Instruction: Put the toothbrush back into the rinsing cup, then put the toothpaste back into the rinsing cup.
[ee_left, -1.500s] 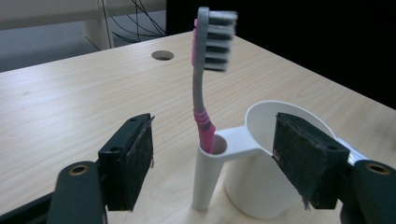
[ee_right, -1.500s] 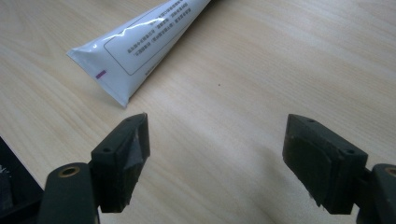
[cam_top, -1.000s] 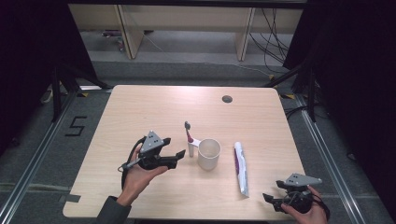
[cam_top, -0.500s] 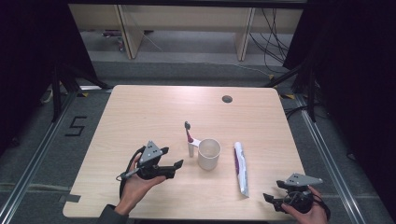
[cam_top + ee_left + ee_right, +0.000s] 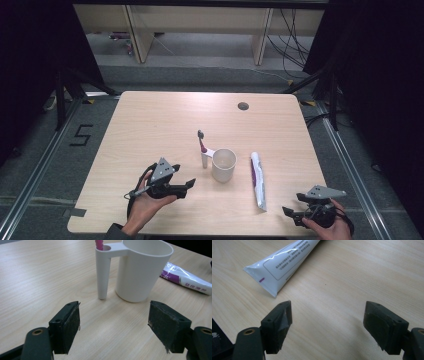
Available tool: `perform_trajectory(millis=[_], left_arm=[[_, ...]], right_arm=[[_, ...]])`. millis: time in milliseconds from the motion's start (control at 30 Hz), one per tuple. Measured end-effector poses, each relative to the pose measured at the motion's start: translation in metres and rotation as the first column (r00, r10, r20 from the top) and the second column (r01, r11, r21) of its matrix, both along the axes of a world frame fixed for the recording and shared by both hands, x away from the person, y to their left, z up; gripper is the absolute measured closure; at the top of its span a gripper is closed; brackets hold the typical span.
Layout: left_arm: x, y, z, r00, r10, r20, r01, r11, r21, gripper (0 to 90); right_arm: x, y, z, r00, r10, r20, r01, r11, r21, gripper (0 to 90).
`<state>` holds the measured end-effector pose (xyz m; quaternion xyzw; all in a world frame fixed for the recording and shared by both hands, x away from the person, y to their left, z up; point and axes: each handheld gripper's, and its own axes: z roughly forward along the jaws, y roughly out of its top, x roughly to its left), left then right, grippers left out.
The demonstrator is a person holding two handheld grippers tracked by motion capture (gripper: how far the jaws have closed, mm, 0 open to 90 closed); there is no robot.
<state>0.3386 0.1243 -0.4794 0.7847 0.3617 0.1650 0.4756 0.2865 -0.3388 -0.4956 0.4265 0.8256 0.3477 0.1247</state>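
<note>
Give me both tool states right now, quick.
Left tool: open, empty, facing the white cup.
Right tool: open, empty, near the toothpaste tube.

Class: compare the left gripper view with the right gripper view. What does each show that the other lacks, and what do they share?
Left gripper view alone: a white cup with a side holder carrying a pink toothbrush. Right gripper view alone: the flat crimped end of the toothpaste tube. Shared: the toothpaste tube, the wooden table, and a pair of open black jaws.
</note>
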Motion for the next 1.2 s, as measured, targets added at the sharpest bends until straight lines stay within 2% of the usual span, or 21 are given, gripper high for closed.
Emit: perform_trajectory(millis=[267, 333, 367, 467, 600, 667, 833, 933, 1000, 1033, 1133, 1167, 1200], left_arm=[[-0.007, -0.001, -0.009, 0.9996, -0.023, -0.019, 0.023, 0.9997, 0.012, 24.7], [-0.010, 0.000, -0.009, 0.9992, -0.034, -0.023, 0.034, 0.9989, 0.032, 24.5], [-0.011, -0.001, -0.011, 0.9992, -0.031, -0.024, 0.032, 0.9994, 0.016, 24.5], [-0.015, -0.001, -0.013, 0.9992, -0.030, -0.028, 0.030, 0.9994, 0.018, 24.4], [-0.020, 0.001, -0.017, 0.9986, -0.040, -0.035, 0.041, 0.9982, 0.044, 24.3], [-0.022, 0.003, -0.018, 0.9979, -0.049, -0.042, 0.051, 0.9968, 0.061, 24.3], [-0.029, 0.002, -0.021, 0.9970, -0.059, -0.051, 0.061, 0.9970, 0.048, 23.7], [-0.033, 0.002, -0.021, 0.9968, -0.066, -0.046, 0.069, 0.9957, 0.061, 23.5], [-0.036, 0.002, -0.022, 0.9960, -0.071, -0.054, 0.074, 0.9955, 0.059, 23.3], [-0.036, 0.002, -0.023, 0.9956, -0.075, -0.055, 0.078, 0.9955, 0.054, 23.2], [-0.039, 0.003, -0.024, 0.9941, -0.087, -0.065, 0.092, 0.9930, 0.075, 23.1], [-0.040, 0.002, -0.025, 0.9946, -0.081, -0.066, 0.085, 0.9943, 0.064, 23.0], [-0.040, 0.004, -0.026, 0.9948, -0.081, -0.062, 0.086, 0.9923, 0.089, 23.0]], right_arm=[[0.000, 0.000, 0.000, 1.0000, -0.001, 0.006, 0.001, 1.000, -0.003, 24.0], [0.000, 0.000, 0.000, 1.0000, 0.001, 0.001, -0.001, 1.000, -0.004, 24.0], [0.000, 0.000, 0.000, 1.0000, 0.001, 0.001, -0.001, 1.000, -0.004, 24.0], [0.000, 0.000, 0.000, 1.0000, -0.001, 0.006, 0.001, 1.000, -0.001, 24.0], [0.000, 0.000, 0.000, 1.0000, -0.006, 0.008, 0.006, 1.000, -0.010, 24.0], [-0.001, 0.001, 0.000, 1.0000, -0.003, -0.001, 0.003, 1.000, 0.003, 24.0], [-0.001, 0.001, 0.001, 1.0000, -0.005, 0.000, 0.005, 1.000, 0.001, 24.0], [-0.001, 0.001, 0.001, 1.0000, -0.009, 0.004, 0.009, 1.000, -0.007, 24.0], [-0.001, 0.001, 0.001, 1.0000, 0.002, 0.004, -0.002, 1.000, -0.002, 24.0], [-0.003, 0.003, 0.001, 0.9998, -0.014, -0.010, 0.014, 1.000, 0.010, 24.1], [-0.002, 0.003, 0.000, 0.9998, -0.011, -0.014, 0.011, 1.000, 0.015, 24.1], [-0.003, 0.003, 0.000, 0.9995, -0.020, -0.023, 0.021, 1.000, 0.020, 24.1], [-0.003, 0.003, 0.001, 0.9999, -0.008, -0.014, 0.008, 1.000, 0.019, 24.8]])
